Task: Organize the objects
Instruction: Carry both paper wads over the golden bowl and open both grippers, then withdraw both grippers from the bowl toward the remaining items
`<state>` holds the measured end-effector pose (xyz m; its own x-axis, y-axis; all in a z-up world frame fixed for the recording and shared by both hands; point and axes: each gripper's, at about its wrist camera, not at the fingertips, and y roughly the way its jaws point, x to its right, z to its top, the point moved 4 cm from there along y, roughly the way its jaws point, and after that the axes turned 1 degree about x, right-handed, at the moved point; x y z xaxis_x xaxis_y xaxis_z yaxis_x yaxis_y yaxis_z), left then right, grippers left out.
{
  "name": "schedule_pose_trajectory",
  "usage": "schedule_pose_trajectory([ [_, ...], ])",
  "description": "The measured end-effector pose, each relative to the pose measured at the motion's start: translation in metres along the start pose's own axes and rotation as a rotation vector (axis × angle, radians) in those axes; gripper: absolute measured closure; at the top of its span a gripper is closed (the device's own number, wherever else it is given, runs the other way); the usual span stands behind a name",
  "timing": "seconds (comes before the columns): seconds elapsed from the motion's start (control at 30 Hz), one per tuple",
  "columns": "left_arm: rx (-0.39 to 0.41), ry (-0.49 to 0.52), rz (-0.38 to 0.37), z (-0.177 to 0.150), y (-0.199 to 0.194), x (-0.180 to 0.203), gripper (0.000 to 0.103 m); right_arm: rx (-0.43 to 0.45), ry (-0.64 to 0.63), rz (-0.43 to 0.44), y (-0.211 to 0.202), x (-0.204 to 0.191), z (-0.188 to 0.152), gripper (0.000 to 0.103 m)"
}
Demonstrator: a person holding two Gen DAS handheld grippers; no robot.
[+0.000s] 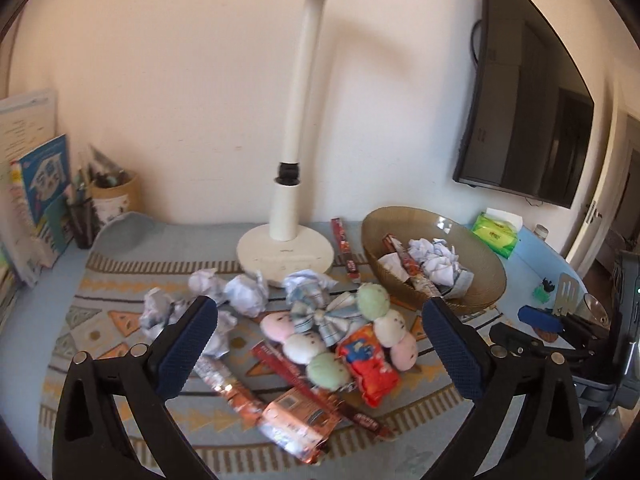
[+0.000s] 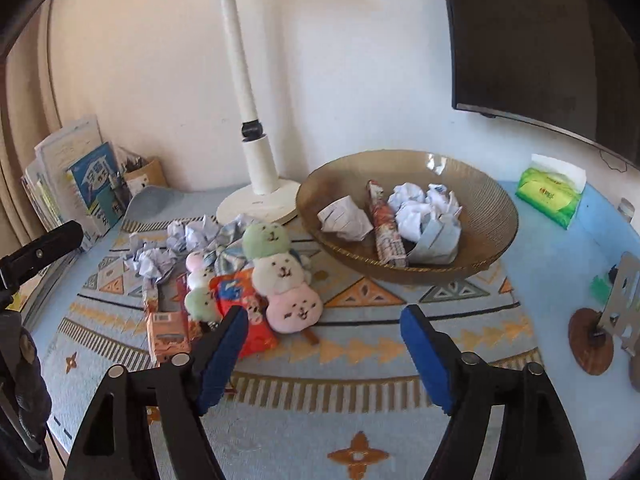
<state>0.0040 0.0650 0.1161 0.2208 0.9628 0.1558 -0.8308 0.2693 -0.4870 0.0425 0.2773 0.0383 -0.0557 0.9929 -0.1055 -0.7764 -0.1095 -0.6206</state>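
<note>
My left gripper point(image 1: 320, 306) is open and empty above the patterned mat point(image 1: 100, 332). Below it lie pastel plush toys point(image 1: 316, 344), a plaid bow point(image 1: 320, 316), a red snack packet point(image 1: 372, 364) and orange wrappers point(image 1: 296, 424). Loose crumpled paper balls point(image 1: 244, 292) sit to the left of the pile. A brown glass bowl point(image 1: 480, 248) at the right holds crumpled paper point(image 1: 436, 260) and a wrapper stick. My right gripper point(image 2: 325, 312) is open and empty over bare mat, in front of the bowl point(image 2: 492, 216), with the plush toys point(image 2: 280, 268) and red packet point(image 2: 256, 332) by its left finger.
A white desk lamp point(image 1: 286, 256) stands behind the pile. Books point(image 1: 36, 184) and a pen holder point(image 1: 114, 196) line the back left. A green tissue pack point(image 2: 548, 196) and a metal stand on a round coaster point(image 2: 620, 300) are at the right. A TV point(image 1: 528, 120) hangs on the wall.
</note>
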Motion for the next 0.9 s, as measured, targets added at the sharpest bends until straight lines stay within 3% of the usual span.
schedule_pose_trajectory([
  [0.1, -0.043, -0.077, 0.062, -0.029, -0.014, -0.051, 0.001, 0.020, -0.038, 0.032, 0.012, -0.018, -0.022, 0.022],
  [0.17, -0.066, -0.104, 0.158, -0.050, -0.014, -0.082, 0.001, 0.002, -0.059, 0.048, 0.023, -0.024, -0.037, 0.022],
  [0.3, -0.110, -0.152, 0.261, -0.083, -0.005, -0.127, 0.001, -0.028, -0.041, 0.019, 0.034, -0.023, -0.041, 0.022],
  [0.43, -0.149, -0.181, 0.222, -0.098, 0.005, -0.137, 0.002, -0.093, 0.010, 0.013, 0.046, -0.015, -0.044, 0.018],
  [0.5, -0.123, -0.171, 0.214, -0.097, 0.002, -0.134, 0.001, -0.112, 0.022, 0.005, 0.051, -0.012, -0.045, 0.018],
  [0.9, -0.130, -0.099, 0.227, -0.100, 0.005, -0.121, 0.001, -0.100, 0.033, -0.041, 0.050, -0.008, -0.044, 0.017],
])
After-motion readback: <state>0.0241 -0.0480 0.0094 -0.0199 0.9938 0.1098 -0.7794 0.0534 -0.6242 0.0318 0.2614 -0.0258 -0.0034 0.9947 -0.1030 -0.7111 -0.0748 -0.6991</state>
